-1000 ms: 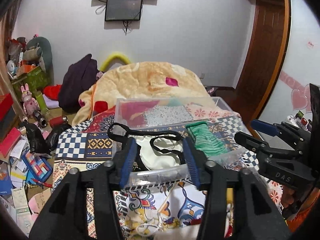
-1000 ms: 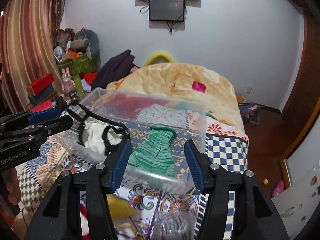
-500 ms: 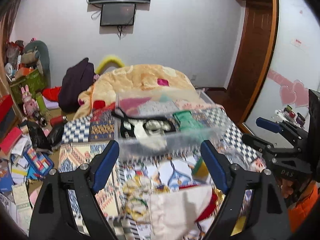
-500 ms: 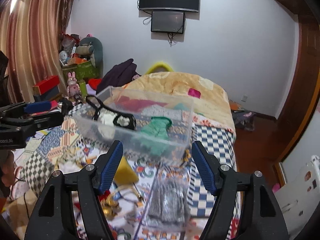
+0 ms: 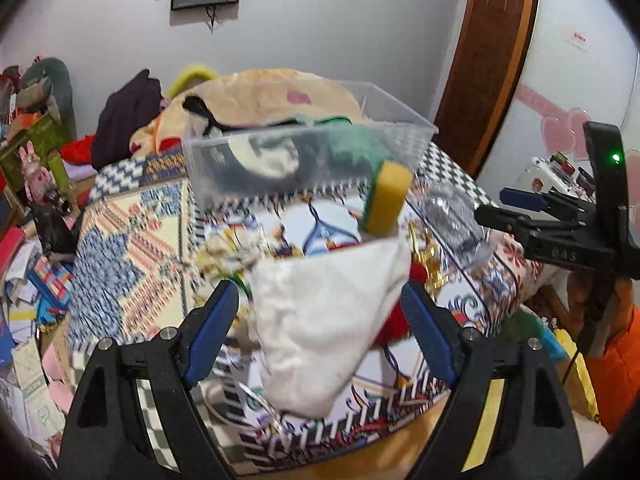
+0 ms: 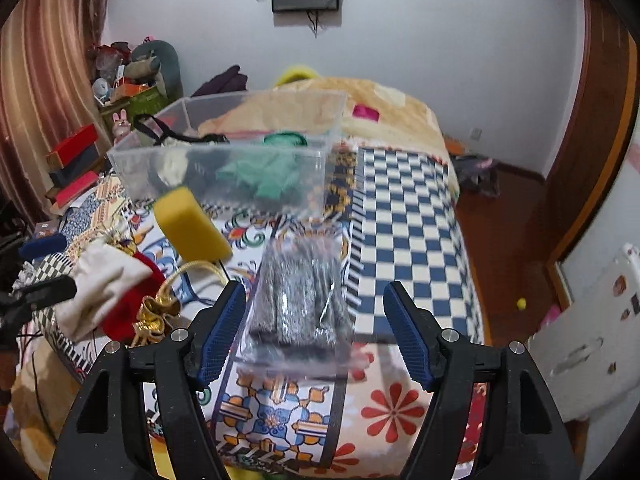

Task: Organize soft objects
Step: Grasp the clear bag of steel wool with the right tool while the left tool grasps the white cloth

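A clear plastic bin (image 5: 304, 148) (image 6: 224, 160) stands on the patterned bedspread and holds a green knit piece (image 6: 272, 172) and a white and black garment (image 5: 260, 156). A white cloth (image 5: 320, 316) lies between the open jaws of my left gripper (image 5: 320, 324), with a yellow sponge (image 5: 386, 196) just beyond it. My right gripper (image 6: 316, 328) is open around a clear bag of dark fabric (image 6: 300, 300). The sponge (image 6: 188, 228), the white cloth (image 6: 100, 280) and a red and gold item (image 6: 148, 300) lie to its left.
A beige blanket (image 6: 380, 100) is heaped behind the bin. Clutter of boxes, papers and toys (image 5: 32, 240) fills the floor on the left. A wooden door frame (image 5: 492, 60) and white cabinet (image 6: 580, 340) stand on the right.
Both grippers have pulled back from the bin and opened wide. The left now frames the white cloth and the right frames the clear bag.
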Action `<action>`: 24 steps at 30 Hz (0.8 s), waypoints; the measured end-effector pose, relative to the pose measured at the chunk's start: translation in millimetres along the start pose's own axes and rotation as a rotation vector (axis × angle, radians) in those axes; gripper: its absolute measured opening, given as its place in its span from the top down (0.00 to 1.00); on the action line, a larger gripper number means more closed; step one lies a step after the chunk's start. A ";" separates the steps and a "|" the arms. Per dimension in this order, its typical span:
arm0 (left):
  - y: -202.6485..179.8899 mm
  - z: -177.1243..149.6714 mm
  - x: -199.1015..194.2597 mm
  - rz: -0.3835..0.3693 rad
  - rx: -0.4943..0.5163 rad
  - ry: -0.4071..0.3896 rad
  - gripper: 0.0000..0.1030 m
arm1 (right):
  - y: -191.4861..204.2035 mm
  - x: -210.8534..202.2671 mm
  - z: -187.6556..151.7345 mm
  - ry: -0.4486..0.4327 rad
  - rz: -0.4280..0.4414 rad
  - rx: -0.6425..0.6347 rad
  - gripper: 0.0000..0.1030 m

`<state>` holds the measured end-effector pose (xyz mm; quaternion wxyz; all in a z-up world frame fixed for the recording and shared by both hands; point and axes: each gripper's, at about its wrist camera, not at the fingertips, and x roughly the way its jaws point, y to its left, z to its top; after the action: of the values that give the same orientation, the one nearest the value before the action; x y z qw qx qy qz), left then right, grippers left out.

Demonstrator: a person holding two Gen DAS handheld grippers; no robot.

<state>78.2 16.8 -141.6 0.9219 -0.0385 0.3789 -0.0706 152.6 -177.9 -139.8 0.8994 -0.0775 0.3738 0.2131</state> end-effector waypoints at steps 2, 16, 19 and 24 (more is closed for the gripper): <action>0.4 -7.8 4.5 -0.009 -0.011 0.022 0.19 | 2.1 3.7 -4.2 0.017 0.018 0.003 0.34; 5.7 -26.5 22.1 -0.047 -0.056 0.044 0.46 | -2.1 24.5 -14.4 0.054 0.044 0.069 0.60; 9.9 -27.1 19.5 -0.061 -0.071 0.038 0.58 | -6.9 21.5 -17.4 0.044 0.063 0.099 0.66; 8.0 -23.9 9.9 -0.049 -0.057 0.015 0.73 | -8.1 14.0 -20.8 0.030 0.075 0.107 0.70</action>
<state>69.2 22.7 -166.4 0.9155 -0.0736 0.3866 -0.0829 151.8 -186.8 -164.6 0.8880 -0.0183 0.4006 0.2251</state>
